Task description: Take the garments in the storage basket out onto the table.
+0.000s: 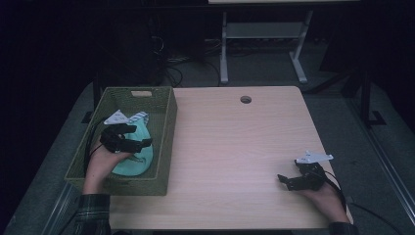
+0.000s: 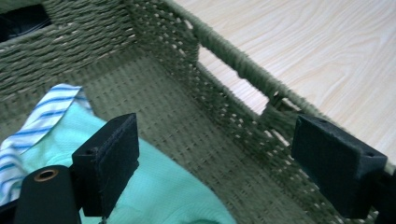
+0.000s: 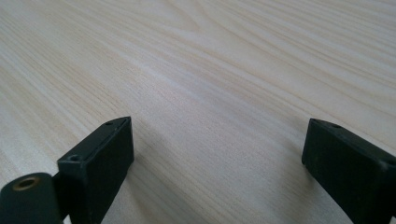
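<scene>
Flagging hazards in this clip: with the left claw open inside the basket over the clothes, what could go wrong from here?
1. The left claw hangs beside the basket's right wall and might snag the weave.
2. Closing on the mint cloth could also drag along the striped cloth touching it.

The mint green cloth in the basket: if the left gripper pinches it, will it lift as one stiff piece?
Probably not. The mint green cloth lies rumpled in the basket, so it should droop. Its folds overlap the striped cloth, which might drag along. The left gripper is open.
</scene>
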`<state>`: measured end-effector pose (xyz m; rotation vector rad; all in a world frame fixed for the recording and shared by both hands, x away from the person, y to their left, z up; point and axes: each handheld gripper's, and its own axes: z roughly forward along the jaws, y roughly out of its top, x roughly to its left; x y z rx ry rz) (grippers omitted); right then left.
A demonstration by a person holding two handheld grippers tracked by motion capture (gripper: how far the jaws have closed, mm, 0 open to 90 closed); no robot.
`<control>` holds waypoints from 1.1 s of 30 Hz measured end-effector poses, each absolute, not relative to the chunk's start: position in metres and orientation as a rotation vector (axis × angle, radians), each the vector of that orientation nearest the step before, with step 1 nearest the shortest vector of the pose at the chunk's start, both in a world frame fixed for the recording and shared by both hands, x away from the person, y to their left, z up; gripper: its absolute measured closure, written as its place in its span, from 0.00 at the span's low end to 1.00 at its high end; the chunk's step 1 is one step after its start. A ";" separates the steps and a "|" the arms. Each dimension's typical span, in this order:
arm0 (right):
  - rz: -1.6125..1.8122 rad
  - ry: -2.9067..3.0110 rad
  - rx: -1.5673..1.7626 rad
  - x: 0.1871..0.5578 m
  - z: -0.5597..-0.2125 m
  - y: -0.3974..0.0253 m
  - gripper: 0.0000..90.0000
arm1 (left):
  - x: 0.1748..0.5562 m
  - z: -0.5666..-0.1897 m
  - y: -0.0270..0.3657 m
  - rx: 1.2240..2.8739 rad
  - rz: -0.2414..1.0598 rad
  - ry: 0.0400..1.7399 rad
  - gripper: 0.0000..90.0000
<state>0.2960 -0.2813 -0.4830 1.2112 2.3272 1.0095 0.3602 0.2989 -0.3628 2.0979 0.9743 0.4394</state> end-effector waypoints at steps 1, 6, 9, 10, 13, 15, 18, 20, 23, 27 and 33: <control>1.009 2.327 1.211 0.296 -0.483 -0.281 0.10 | 0.360 -0.363 0.299 2.098 0.439 0.974 0.16; 1.009 2.328 1.211 0.296 -0.483 -0.281 0.10 | 0.361 -0.365 0.308 2.095 0.471 0.998 0.16; 1.009 2.328 1.211 0.296 -0.483 -0.281 0.10 | 0.361 -0.367 0.313 2.093 0.481 1.017 0.16; 1.010 2.328 1.211 0.296 -0.483 -0.281 0.10 | 0.362 -0.367 0.315 2.094 0.490 1.021 0.16; 1.009 2.328 1.211 0.296 -0.483 -0.281 0.10 | 0.362 -0.368 0.321 2.090 0.508 1.033 0.16; 1.009 2.327 1.212 0.296 -0.483 -0.281 0.10 | 0.362 -0.368 0.325 2.085 0.513 1.040 0.16; 1.010 2.328 1.211 0.296 -0.483 -0.281 0.10 | 0.362 -0.370 0.332 2.084 0.525 1.062 0.16; 1.009 2.327 1.211 0.296 -0.483 -0.281 0.10 | 0.362 -0.373 0.335 2.089 0.541 1.074 0.16; 1.009 2.327 1.211 0.296 -0.483 -0.281 0.10 | 0.362 -0.374 0.342 2.106 0.550 1.083 0.16; 1.009 2.328 1.211 0.296 -0.483 -0.281 0.10 | 0.362 -0.376 0.350 2.092 0.551 1.106 0.16; 1.009 2.328 1.211 0.296 -0.483 -0.281 0.10 | 0.363 -0.382 0.356 2.088 0.533 1.133 0.16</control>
